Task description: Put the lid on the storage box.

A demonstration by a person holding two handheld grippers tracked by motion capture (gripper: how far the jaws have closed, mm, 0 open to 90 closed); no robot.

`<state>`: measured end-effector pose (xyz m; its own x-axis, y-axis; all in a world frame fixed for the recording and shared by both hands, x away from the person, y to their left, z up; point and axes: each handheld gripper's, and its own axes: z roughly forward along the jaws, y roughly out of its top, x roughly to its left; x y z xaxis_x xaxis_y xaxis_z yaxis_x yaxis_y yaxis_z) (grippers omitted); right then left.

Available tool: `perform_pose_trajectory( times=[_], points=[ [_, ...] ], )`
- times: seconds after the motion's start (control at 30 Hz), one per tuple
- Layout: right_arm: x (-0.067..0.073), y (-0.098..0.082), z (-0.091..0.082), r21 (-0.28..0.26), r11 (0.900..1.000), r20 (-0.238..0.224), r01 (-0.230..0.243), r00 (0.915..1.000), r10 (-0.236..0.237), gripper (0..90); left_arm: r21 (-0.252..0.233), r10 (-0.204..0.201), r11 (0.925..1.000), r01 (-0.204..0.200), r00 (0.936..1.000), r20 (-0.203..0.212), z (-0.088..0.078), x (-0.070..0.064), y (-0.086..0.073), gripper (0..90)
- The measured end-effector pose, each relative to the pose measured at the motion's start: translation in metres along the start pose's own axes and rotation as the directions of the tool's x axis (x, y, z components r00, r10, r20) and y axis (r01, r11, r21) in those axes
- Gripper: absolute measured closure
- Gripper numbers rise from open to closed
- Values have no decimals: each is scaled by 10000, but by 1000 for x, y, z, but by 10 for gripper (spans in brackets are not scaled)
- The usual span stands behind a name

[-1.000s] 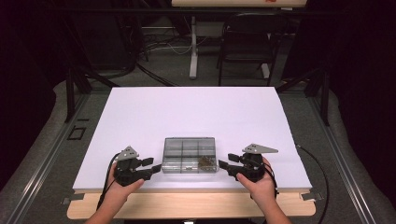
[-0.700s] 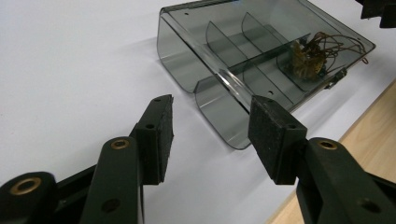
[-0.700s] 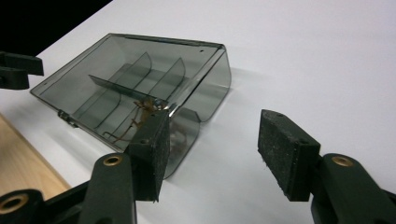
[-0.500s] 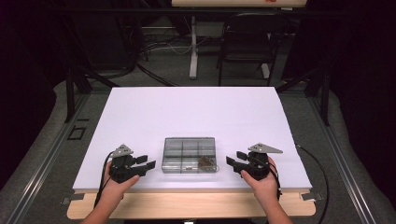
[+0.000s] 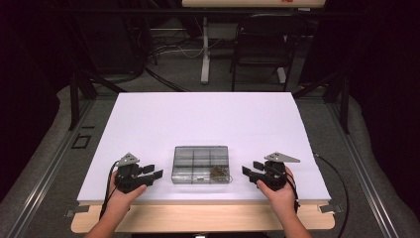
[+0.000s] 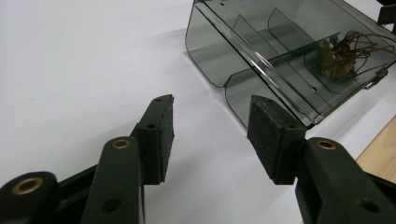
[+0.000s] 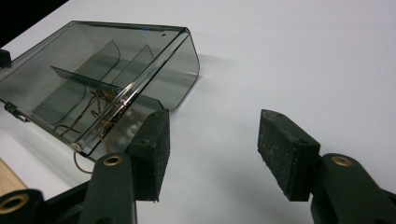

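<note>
A smoky clear plastic compartment box (image 5: 200, 164) lies shut near the front of the white table top (image 5: 198, 119). A brownish wiry tangle (image 5: 218, 172) sits in its near right compartment. My left gripper (image 5: 154, 173) rests on the table left of the box, open, its jaws pointing at the box with a gap between. My right gripper (image 5: 248, 171) rests to the right, open and likewise apart from the box. In the left gripper view, the box (image 6: 280, 51) and tangle (image 6: 341, 58) lie beyond the empty left gripper (image 6: 210, 126). In the right gripper view, the box (image 7: 93, 79) lies ahead and to the left of the empty right gripper (image 7: 212, 140).
A bare wooden strip (image 5: 198, 218) runs along the table's front edge under the person's forearms. A cable (image 5: 341, 183) trails off the right side. A dark chair (image 5: 257, 44) and a stand's post (image 5: 205, 49) are on the floor behind the table.
Both grippers have drawn slightly back from the box, the left one to the left and the right one to the right. The box has not moved.
</note>
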<state>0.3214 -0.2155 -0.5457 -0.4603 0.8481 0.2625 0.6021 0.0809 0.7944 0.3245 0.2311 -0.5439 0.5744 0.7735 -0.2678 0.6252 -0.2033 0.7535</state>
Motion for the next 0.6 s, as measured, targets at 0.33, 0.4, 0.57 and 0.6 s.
perform_pose_trajectory(
  times=[0.33,0.4,0.57,0.6],
  points=[
    [-1,-2,2,-103,9999,111,73,9999,-72,442,-12,-41,10000,41,9998,-213,2,5,-3,510],
    [-3,-2,2,-66,9999,208,98,9997,-97,442,-65,-42,10000,41,9997,-236,2,6,-3,509],
    [-3,-4,4,-6,10000,294,90,9995,-90,442,-3,-89,10000,89,9991,-404,3,8,-4,508],
    [-3,-4,4,-4,10000,341,87,9994,-87,441,-35,-91,10000,89,9992,-402,3,9,-4,508]
  ],
)
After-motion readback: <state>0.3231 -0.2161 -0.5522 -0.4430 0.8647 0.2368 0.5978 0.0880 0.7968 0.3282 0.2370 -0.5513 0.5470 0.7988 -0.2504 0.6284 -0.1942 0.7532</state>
